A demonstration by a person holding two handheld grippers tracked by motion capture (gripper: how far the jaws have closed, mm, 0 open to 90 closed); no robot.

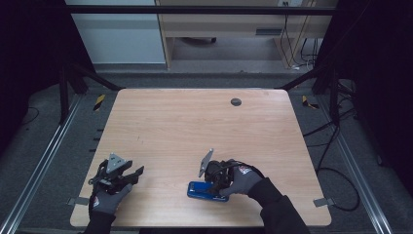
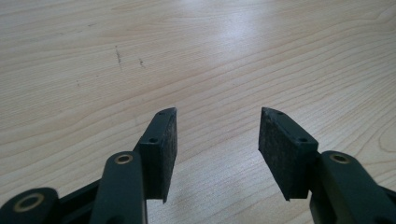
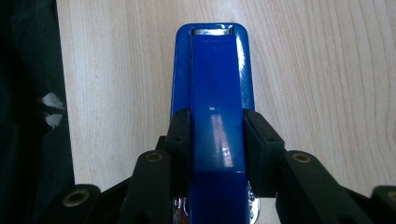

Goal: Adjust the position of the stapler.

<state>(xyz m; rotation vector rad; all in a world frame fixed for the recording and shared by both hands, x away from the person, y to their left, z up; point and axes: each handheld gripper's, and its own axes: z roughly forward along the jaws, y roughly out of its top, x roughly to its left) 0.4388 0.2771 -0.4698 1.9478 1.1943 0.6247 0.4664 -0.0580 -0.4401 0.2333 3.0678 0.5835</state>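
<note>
A blue stapler [image 1: 200,190] lies flat near the front edge of the wooden table [image 1: 195,126]. My right gripper [image 1: 214,184] is shut on it from the right. In the right gripper view the stapler [image 3: 215,93] runs straight away from the camera, and the right gripper [image 3: 217,140] has both black pads pressed against the sides of its blue top arm. My left gripper [image 1: 136,174] rests at the front left corner of the table, held by a gloved hand. In its own view the left gripper [image 2: 217,140] stands open over bare wood, with nothing between its pads.
A small dark round grommet [image 1: 235,102] sits in the tabletop near the far edge. The table's front edge [image 3: 65,93] runs close beside the stapler, with dark floor beyond it. Metal rails and cables lie on the floor at both sides.
</note>
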